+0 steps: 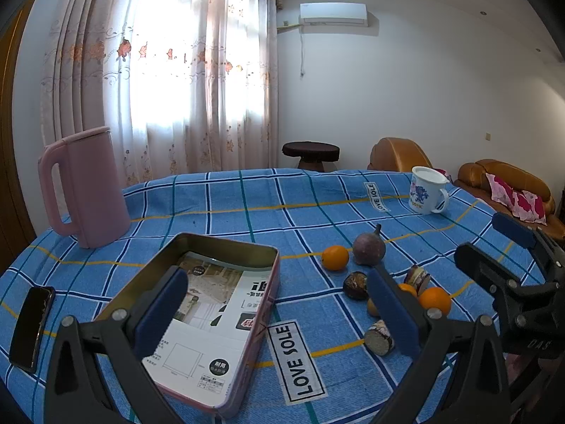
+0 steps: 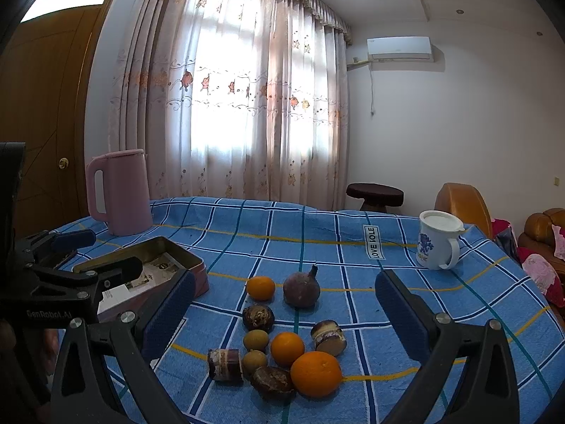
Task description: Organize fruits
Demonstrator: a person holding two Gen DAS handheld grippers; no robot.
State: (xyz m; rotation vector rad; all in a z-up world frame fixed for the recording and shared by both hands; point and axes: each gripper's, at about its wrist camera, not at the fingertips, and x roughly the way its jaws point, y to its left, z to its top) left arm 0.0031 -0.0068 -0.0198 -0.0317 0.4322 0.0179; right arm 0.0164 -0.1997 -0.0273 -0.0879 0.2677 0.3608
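Several fruits lie in a loose cluster on the blue checked tablecloth [image 2: 388, 304]: three oranges [image 2: 315, 374], a purple passion fruit [image 2: 301, 289], dark brown water chestnuts [image 2: 258, 316], two small longans [image 2: 256, 340] and cut sugarcane pieces [image 2: 328, 337]. An open metal tin [image 1: 197, 314] with a printed paper inside sits left of them. My left gripper [image 1: 279, 314] is open and empty above the tin's right edge. My right gripper [image 2: 282, 318] is open and empty, hovering over the fruit cluster. The oranges [image 1: 334, 257] also show in the left wrist view.
A pink kettle [image 1: 88, 190] stands at the back left. A white mug [image 2: 438, 240] stands at the back right. A black phone [image 1: 31, 328] lies at the table's left edge. A stool [image 1: 310, 153] and brown sofas [image 1: 505, 180] are beyond the table.
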